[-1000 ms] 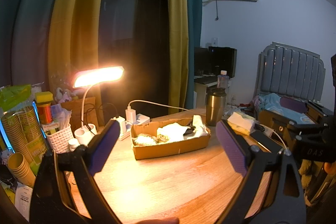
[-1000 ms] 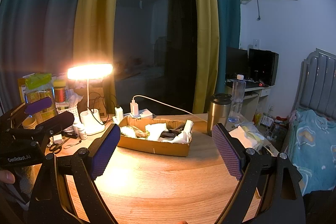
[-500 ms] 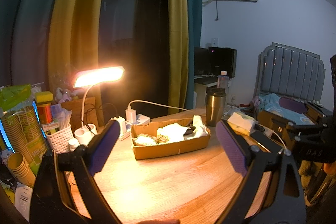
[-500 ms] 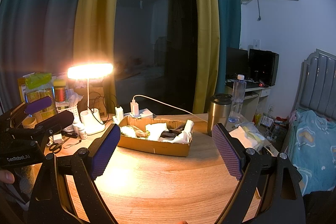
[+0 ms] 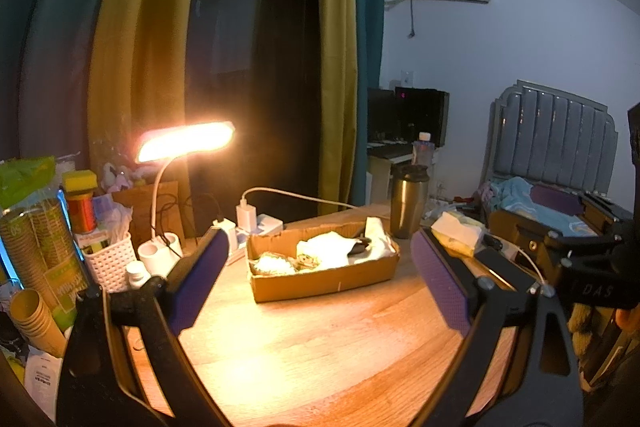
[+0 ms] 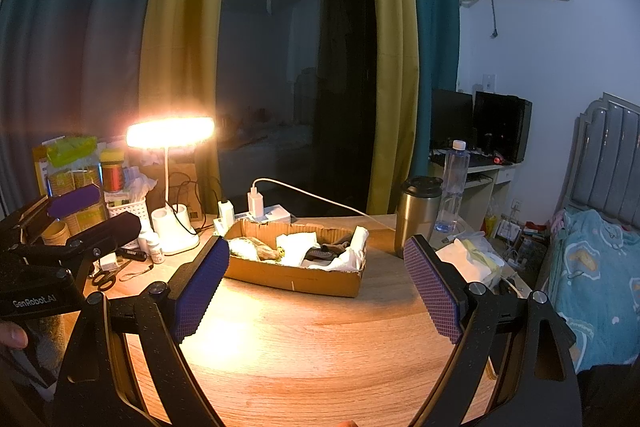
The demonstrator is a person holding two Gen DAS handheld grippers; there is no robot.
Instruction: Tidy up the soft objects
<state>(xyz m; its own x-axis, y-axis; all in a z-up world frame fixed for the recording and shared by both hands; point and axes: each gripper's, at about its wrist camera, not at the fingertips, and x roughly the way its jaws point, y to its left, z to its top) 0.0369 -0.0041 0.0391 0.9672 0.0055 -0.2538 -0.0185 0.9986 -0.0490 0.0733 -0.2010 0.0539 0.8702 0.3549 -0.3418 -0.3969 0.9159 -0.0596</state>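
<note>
Jaws of both grippers spread wide, empty, above table (image 5: 320,339).

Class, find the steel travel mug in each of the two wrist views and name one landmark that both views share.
Left wrist view: steel travel mug right of centre, just beyond the cardboard box.
Right wrist view: steel travel mug right of centre, beside the clear bottle.
Shared landmark: the lit desk lamp.

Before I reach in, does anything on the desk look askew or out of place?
The cardboard box sits skewed to the desk edge, its back rim torn and ragged. The soft items lie jumbled inside, one white piece draped over the rim. Both claws, left and right, are open and empty.
</note>
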